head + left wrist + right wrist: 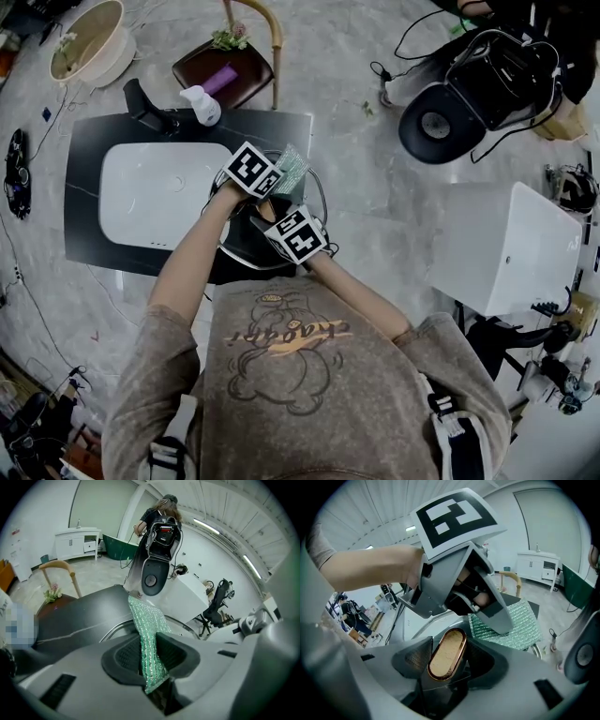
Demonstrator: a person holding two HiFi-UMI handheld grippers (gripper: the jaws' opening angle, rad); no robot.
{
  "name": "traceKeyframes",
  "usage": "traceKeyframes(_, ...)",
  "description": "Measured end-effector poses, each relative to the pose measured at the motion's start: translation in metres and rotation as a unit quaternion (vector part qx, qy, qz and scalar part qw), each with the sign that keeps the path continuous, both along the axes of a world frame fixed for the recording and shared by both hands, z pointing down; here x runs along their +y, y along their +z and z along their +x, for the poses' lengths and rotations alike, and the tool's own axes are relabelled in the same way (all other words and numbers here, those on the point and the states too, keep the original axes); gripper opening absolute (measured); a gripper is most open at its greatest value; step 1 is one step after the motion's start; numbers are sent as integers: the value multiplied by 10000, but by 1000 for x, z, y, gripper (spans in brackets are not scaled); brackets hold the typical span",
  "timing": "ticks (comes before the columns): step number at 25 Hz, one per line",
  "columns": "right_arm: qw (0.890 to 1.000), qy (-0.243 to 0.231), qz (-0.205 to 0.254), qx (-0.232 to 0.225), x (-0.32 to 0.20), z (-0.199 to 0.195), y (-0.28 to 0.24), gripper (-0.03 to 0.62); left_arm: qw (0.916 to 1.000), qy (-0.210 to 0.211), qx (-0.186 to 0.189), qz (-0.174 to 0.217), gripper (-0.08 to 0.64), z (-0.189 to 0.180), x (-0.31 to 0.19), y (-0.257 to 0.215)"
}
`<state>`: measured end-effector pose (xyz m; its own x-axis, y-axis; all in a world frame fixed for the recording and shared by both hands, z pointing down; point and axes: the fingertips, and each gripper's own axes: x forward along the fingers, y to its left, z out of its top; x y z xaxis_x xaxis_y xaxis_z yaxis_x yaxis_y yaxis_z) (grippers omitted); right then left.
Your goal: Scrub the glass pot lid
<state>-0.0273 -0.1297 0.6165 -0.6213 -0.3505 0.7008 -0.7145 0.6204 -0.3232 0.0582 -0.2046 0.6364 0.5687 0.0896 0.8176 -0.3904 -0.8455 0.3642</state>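
- My left gripper (151, 654) has its jaws closed tight on a green glittery scrub cloth (145, 620). Most of the cloth sticks out past the tips toward 12 o'clock.
- My right gripper (446, 658) is clamped on the oval knob (446, 652) of the glass pot lid (115, 629), so the lid hangs from that grip.
- In the head view the lid sits at the right end of the black counter (94, 141), at 3 o'clock from the white sink basin (155, 192).
- I judge the step to be scrubbing: the cloth lies at the lid's far rim, around 1 o'clock from the knob.
- To do it well I would keep the knob grip firm and level and press the flat of the cloth onto the glass. I would sweep in arcs round the knob, turning the lid rather than overreaching.
- The cloth is floppy, so short strokes should keep it from folding under.
- The lid's rim seems to reach past the counter's right edge, at 3 o'clock, and a slip there would drop it to the floor.
- There is open room over the basin at 9 o'clock. The faucet (150, 111) and soap bottle (202, 105) crowd 11 o'clock.
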Motion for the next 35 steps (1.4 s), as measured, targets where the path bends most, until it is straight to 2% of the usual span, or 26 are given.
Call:
traceKeyframes(4, 10000, 42, -1, -66, 1, 0, 0, 242, 9995, -13, 186, -259, 97, 9, -1, -5)
traceKeyframes(8, 9999, 56, -3, -105, 0, 0, 1, 241, 9989, 26, 331, -317, 97, 21, -8, -15)
traceKeyframes(19, 9997, 129, -28, -206, -3, -2, 4, 241, 9950, 445, 298, -847, 95, 65, 4, 1)
traceKeyframes(27, 9997, 139, -38, -215, 0, 1, 1, 241, 9959, 626, 30, -649, 95, 75, 9, 8)
traceKeyframes(35, 9997, 82, -11, -229, 6, 4, -8, 241, 9968, 468, -192, -614, 97, 70, 8, 5)
